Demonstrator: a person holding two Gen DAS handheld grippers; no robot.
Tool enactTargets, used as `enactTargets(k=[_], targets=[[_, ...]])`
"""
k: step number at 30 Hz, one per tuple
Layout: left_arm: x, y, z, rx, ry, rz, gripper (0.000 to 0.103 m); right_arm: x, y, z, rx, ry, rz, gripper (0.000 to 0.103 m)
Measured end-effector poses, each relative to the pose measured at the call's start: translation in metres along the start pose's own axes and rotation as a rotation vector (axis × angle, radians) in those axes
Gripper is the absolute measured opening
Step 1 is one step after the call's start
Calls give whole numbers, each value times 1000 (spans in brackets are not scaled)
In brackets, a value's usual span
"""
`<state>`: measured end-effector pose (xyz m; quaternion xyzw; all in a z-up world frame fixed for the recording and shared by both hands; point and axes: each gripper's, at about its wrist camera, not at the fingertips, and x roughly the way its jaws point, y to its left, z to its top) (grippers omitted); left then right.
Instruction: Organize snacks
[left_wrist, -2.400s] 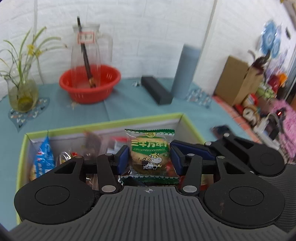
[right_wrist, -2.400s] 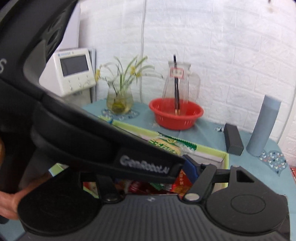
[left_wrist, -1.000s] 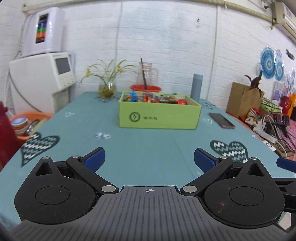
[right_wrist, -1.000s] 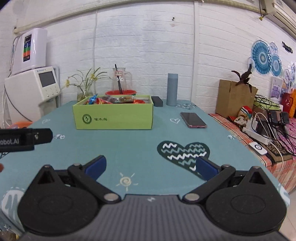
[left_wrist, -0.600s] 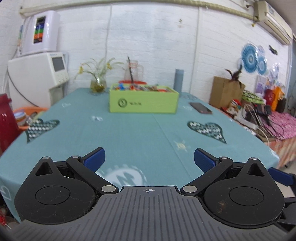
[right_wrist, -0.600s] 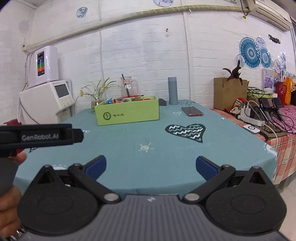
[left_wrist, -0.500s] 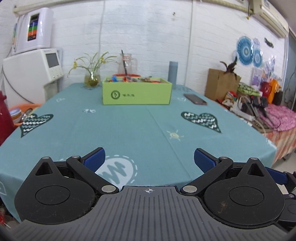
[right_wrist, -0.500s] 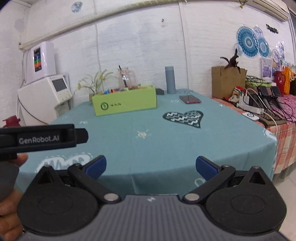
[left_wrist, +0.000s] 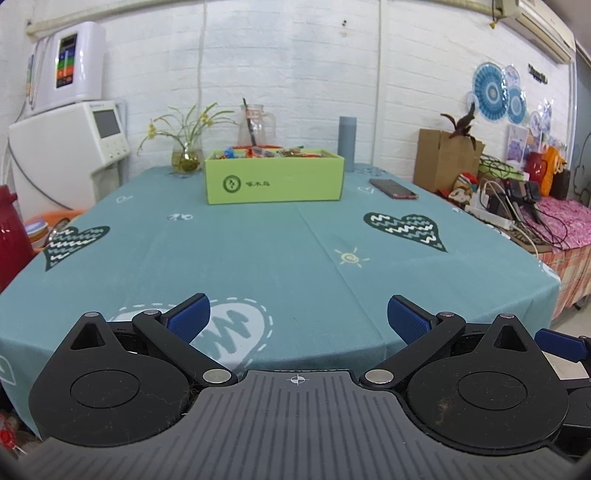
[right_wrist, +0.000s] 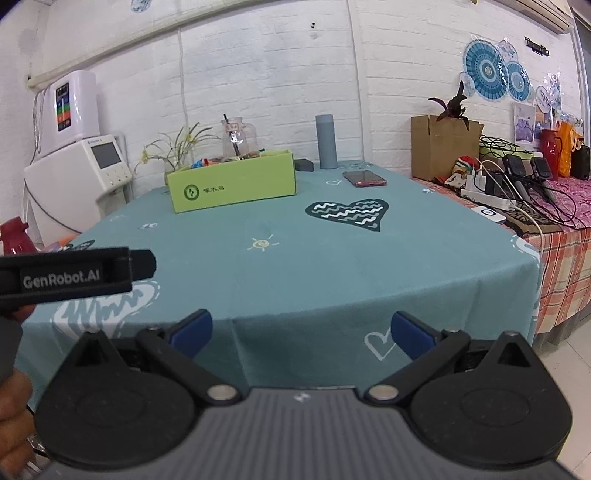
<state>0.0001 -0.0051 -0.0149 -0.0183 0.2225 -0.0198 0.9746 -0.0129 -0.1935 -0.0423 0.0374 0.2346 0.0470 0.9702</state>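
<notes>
Both tongs, left tongs and right tongs, were spread wide and empty, well back from the surface. Snacks sat in the green box at the far end. Packets looked light, crinkly, slippery; pinch across the body, gently.

Snacks in green box too small to identify; box front wall hides most.
</notes>
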Motion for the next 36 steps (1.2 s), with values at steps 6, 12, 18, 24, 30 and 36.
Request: enactTargets(k=[6,12,18,24,30,36], targets=[[-1,-3,-2,21,-1,-15,92,0,-1,-1,-5,-3,-1,102],[-2,-4,-3,23,6,-22,92,0,0,-2,-9,1,10,102],[-3,-2,-3,20,5,-28,92,0,0,-2,-9,2,4,102],[-4,-4,-2,28,4,-34,92,1,3,-3,-14,12,7,102],[-7,-5,-1,33,-7,-17,92,-1,5,-2,-24,6,4,102],[-5,0,0,14,-7,-15,87,-1,5,-2,-28,9,8,102]])
